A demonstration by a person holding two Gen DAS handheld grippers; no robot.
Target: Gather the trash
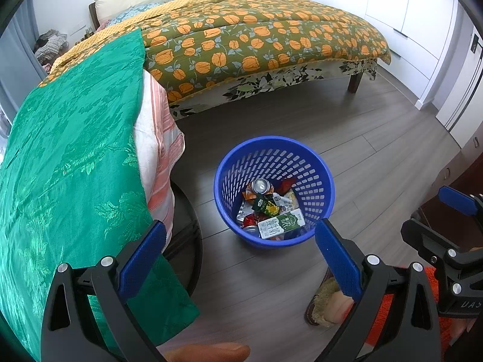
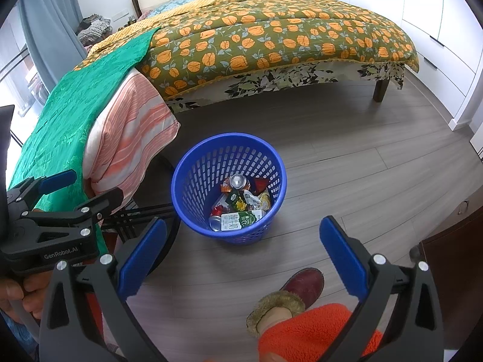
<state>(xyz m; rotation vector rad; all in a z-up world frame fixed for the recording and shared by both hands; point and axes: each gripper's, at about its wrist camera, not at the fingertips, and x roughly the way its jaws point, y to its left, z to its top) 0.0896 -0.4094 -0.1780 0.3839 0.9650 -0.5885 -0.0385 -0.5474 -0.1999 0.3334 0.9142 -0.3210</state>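
Your left gripper point(image 1: 240, 256) is spread wide and carries nothing; your right gripper point(image 2: 243, 250) is likewise spread wide and carries nothing. Both hang above the wood floor point(image 1: 347, 138), pointed toward the bed point(image 1: 256, 39).

Going left to right in the left wrist view: the green cloth point(image 1: 69, 157) covers the left side, draped over a striped pink-and-white cover point(image 1: 160, 157). A dark curved frame point(image 1: 193, 241) shows beneath its edge. Next comes one blue basket point(image 1: 317, 163), standing on the floor just beside that cover's hanging edge. At the far right edge you see the other gripper's blue fingers point(image 1: 457, 200).

Only the left wrist view shows a fingertip point(image 1: 208, 351) at the bottom edge. Only the right wrist view shows the grey curtain point(image 2: 48, 24) at the left, your left hand point(image 2: 21, 295) on its gripper's handle, and a maroon slipper point(image 2: 305, 283) with an orange fleece leg point(image 2: 317, 331) above it.

The trash lies at the basket's bottom: one milk carton point(image 1: 280, 223) against the near wall, one upright can point(image 1: 261, 185) at the far side, a second can point(image 2: 215, 222) lying just left of the carton, and several crumpled wrappers point(image 1: 265, 203) between; their number cannot be told.

Open floor runs from the basket's right side to the white cabinets point(image 1: 413, 24), and between the basket and the bed's foot edge.
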